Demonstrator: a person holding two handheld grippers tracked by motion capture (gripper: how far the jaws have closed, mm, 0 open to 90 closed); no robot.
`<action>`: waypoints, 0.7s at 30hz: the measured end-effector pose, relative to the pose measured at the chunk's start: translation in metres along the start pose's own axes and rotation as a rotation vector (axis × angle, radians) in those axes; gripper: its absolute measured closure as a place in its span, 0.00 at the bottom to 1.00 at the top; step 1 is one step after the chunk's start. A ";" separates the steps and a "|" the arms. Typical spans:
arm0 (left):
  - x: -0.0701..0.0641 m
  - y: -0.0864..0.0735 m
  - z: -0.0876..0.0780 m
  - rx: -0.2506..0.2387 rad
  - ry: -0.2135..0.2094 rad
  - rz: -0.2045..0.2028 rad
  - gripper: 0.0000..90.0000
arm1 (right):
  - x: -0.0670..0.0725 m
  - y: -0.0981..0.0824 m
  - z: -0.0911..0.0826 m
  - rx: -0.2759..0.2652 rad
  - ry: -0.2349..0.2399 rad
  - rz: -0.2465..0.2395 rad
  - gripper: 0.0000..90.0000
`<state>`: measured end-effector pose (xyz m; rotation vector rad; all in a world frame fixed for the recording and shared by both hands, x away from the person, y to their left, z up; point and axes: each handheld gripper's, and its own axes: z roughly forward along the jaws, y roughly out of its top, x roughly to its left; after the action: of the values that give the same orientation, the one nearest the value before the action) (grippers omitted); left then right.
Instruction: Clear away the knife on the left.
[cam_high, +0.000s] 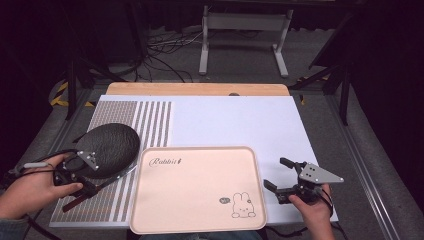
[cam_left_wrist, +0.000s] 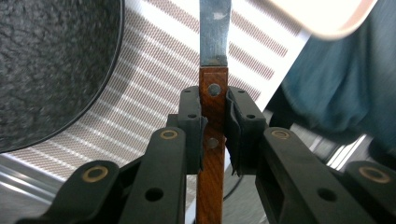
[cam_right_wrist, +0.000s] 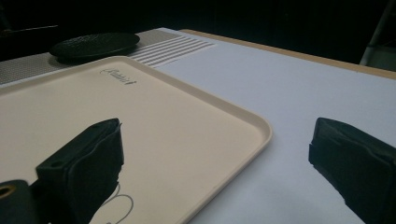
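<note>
White sheeting covers the surface, striped along its nine o'clock side. At about eight o'clock the left hand-held gripper is clamped on the wooden handle of a knife; gripping by the handle, near the rivets, likely keeps the blade free and pointing away, toward the pink tray at six o'clock. A dark round plate sits just beyond that gripper. At four o'clock the right hand-held gripper rests beside the tray, jaws spread wide and empty.
</note>
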<state>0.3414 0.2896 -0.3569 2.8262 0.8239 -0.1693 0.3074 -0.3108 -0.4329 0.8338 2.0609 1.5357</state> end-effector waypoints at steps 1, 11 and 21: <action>-0.001 0.003 -0.001 -0.013 -0.005 -0.021 0.86 | 0.000 0.000 0.000 -0.001 -0.001 -0.001 0.04; -0.008 0.015 -0.001 -0.143 -0.075 -0.137 0.86 | -0.002 -0.001 -0.002 -0.006 -0.004 0.005 0.04; -0.015 0.030 0.005 -0.227 -0.111 -0.224 0.86 | -0.002 -0.001 -0.002 0.010 -0.006 0.000 0.04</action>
<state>0.3449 0.2557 -0.3543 2.4873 1.0604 -0.2461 0.3074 -0.3139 -0.4337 0.8409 2.0658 1.5222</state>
